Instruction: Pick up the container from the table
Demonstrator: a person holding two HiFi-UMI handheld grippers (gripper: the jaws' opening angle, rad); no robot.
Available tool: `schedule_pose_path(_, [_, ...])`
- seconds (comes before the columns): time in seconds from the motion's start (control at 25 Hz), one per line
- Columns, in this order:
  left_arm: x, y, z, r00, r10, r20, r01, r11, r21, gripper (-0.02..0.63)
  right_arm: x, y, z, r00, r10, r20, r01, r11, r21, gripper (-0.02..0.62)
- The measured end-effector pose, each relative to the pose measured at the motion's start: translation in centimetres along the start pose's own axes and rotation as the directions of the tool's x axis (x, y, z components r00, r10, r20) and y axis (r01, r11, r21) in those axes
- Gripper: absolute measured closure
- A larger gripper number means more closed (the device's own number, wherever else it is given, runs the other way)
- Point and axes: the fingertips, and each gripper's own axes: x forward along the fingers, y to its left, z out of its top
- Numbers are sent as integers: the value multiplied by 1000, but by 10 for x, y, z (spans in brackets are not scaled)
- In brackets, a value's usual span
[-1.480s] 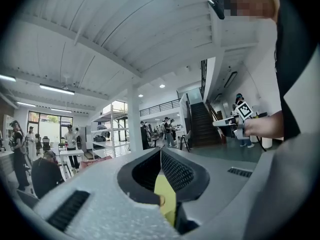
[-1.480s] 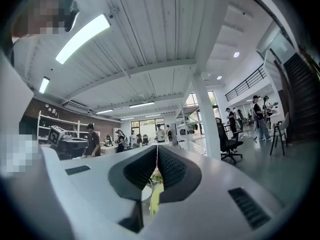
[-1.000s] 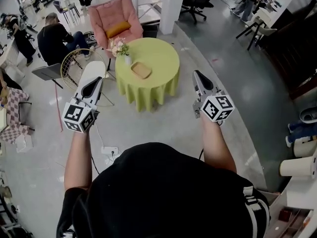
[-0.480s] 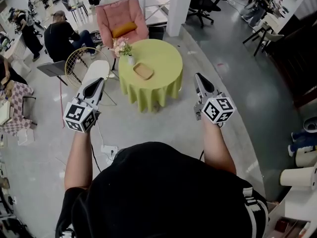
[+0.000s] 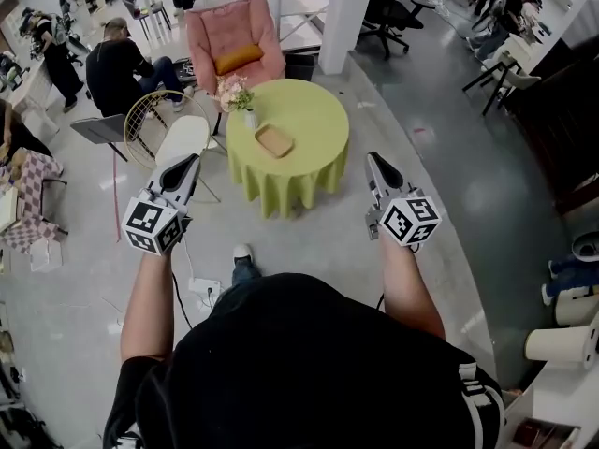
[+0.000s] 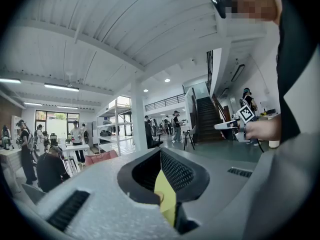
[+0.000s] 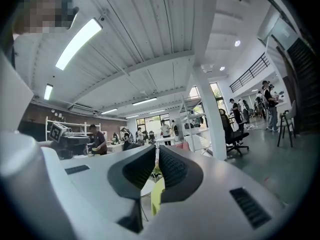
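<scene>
The container (image 5: 273,140) is a shallow tan tray lying on a round table under a lime-green cloth (image 5: 304,110), beside a small vase of flowers (image 5: 245,110). Both grippers are held level in the air, well short of the table. My left gripper (image 5: 194,158) is off the table's left side; in the left gripper view its jaws (image 6: 160,151) meet, shut and empty. My right gripper (image 5: 372,156) is off the table's right side. Its jaws (image 7: 156,153) have just been opening and show a thin slit with nothing in it.
A pink armchair (image 5: 229,40) stands behind the table, with a white chair (image 5: 182,138) and a wire chair (image 5: 148,120) at its left. A white pillar (image 5: 348,17) rises behind on the right. A power strip (image 5: 208,286) and my shoe (image 5: 241,253) are on the floor. People sit at the far left.
The table sits slightly lower and nearer in the head view. The right gripper has sunk a little. My shoe has come into view below the table.
</scene>
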Motion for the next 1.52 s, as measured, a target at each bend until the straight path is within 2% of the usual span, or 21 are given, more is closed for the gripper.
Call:
schedule_pose_path(0.4, [36,62,-21,1000,-5,-5,4,999,-47,588,64,-8,-4,999,-17,-39,16,1000,-11,558])
schedule_pose_path(0.76, [97,137,-39,998,-61,-18,60,996,-59,588,146,-25,-12,995,-82,-54,81,997,-6,557])
schedule_pose_path(1.04, [134,202,-49,994,-113,-11,112,991,-77,588,212,-19,-4,991,-113,-67,111,993,-38,558])
schedule_pose_path(1.52, [192,275,-63,979,-205,15,206,973,-104,588,285,-17,-3,978,-193,-78,188,980,-64,574])
